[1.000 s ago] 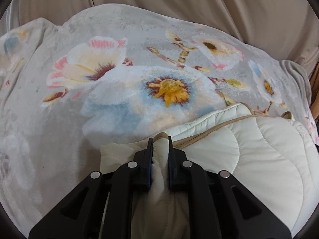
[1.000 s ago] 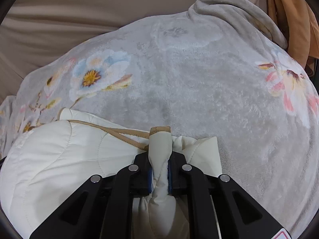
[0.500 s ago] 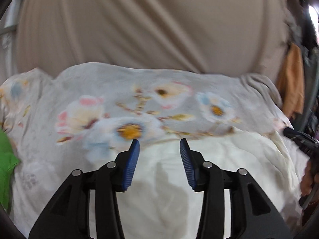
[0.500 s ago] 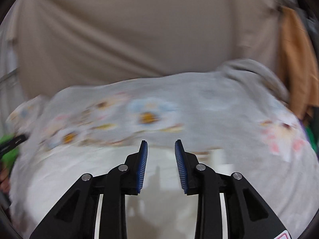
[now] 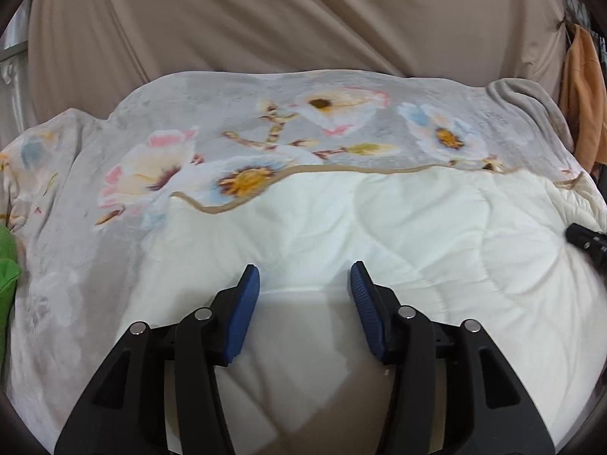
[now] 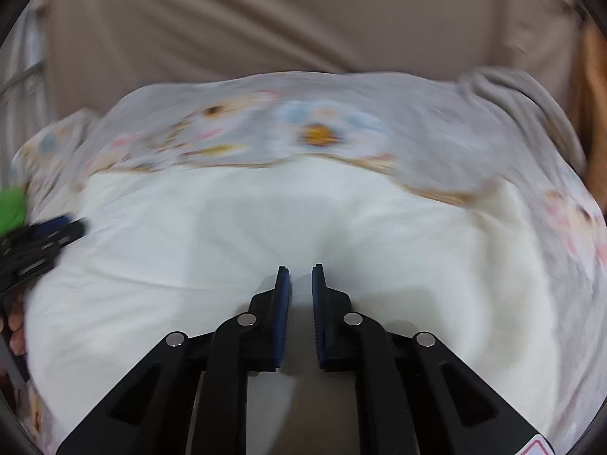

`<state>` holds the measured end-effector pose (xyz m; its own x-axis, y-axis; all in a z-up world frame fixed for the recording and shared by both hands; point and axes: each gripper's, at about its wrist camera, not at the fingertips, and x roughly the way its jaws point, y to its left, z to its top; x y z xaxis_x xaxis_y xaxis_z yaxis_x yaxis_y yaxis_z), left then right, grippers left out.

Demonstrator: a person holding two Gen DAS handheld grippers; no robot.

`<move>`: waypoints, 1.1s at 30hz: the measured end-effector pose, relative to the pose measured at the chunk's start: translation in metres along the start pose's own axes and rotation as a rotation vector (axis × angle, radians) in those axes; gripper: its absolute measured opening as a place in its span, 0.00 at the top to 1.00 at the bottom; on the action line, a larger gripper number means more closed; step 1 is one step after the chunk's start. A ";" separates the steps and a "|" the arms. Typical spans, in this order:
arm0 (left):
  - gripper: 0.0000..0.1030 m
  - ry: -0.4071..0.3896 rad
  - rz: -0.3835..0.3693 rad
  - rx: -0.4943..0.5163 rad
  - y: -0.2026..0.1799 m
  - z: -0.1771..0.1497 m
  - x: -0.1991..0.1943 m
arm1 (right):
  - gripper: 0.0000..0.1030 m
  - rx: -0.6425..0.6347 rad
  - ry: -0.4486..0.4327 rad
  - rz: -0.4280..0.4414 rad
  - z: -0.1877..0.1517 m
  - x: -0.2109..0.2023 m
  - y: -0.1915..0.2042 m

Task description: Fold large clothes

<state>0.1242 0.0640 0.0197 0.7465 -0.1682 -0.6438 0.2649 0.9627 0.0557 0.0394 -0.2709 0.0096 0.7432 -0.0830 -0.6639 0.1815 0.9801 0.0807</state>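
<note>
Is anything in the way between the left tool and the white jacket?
No, nothing visible is in the way. The left tool hangs right over the white jacket, which lies spread on the flowery blanket. Its jaws have just been opening, and only bare jacket shows between them. The green cloth sits off at the side.

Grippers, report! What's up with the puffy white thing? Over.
Left gripper just opened, empty. Right gripper just closed, empty. Cream quilted garment lies on floral blanket. Nothing in the way.
</note>
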 end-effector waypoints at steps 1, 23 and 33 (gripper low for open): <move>0.50 -0.001 0.014 -0.009 0.005 0.000 0.001 | 0.99 0.035 0.000 -0.019 -0.001 0.001 -0.016; 0.45 -0.025 0.069 -0.061 0.021 0.016 -0.008 | 0.91 0.089 0.009 -0.132 0.051 0.007 -0.036; 0.36 0.109 0.116 -0.096 0.039 0.033 0.060 | 1.00 0.213 0.138 -0.050 0.031 0.063 -0.069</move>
<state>0.1995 0.0840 0.0081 0.6969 -0.0360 -0.7162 0.1173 0.9910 0.0643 0.0932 -0.3491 -0.0148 0.6373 -0.0908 -0.7653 0.3587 0.9138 0.1903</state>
